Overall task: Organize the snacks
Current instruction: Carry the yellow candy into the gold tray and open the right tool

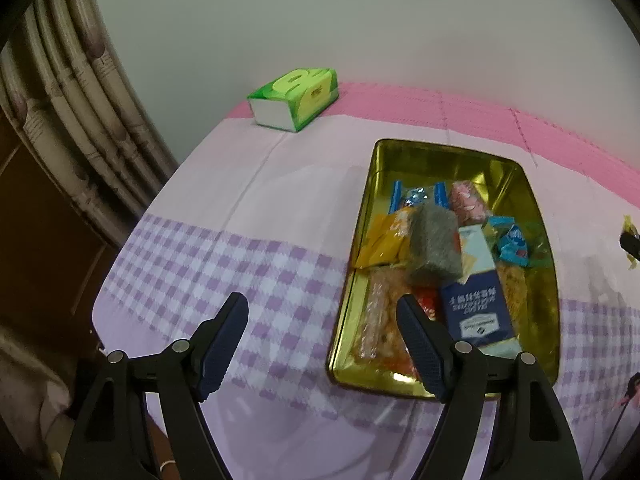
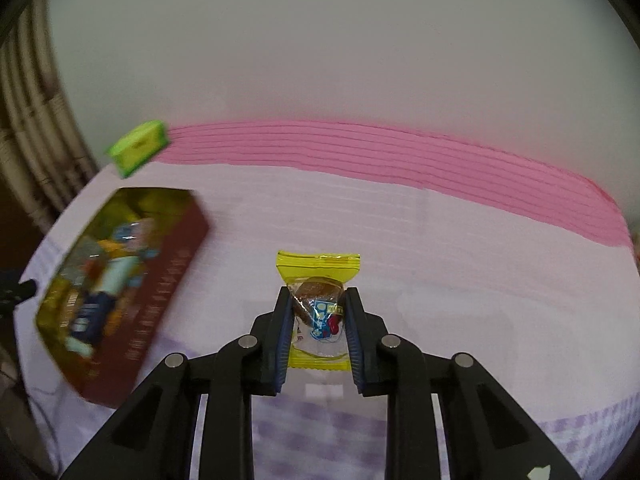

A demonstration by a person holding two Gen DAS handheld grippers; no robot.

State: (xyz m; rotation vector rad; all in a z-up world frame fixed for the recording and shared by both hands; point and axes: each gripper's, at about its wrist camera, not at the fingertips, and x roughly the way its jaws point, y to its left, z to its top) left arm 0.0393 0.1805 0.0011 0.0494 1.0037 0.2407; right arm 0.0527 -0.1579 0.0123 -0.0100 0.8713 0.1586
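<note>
Right claw (image 2: 318, 312) grips one yellow snack packet (image 2: 319, 276); one tin (image 2: 168, 280) beside.

The left gripper (image 1: 322, 330) is a black plastic frame of angled struts with triangular cut-outs, joined by round silver pivot pins. Its two fingers (image 1: 224, 344) carry dark navy pads with a fine ribbed texture. The right gripper (image 2: 319, 308) has the same build: black linkage arms, silver pins, and navy ribbed pads lining the jaws.
</note>
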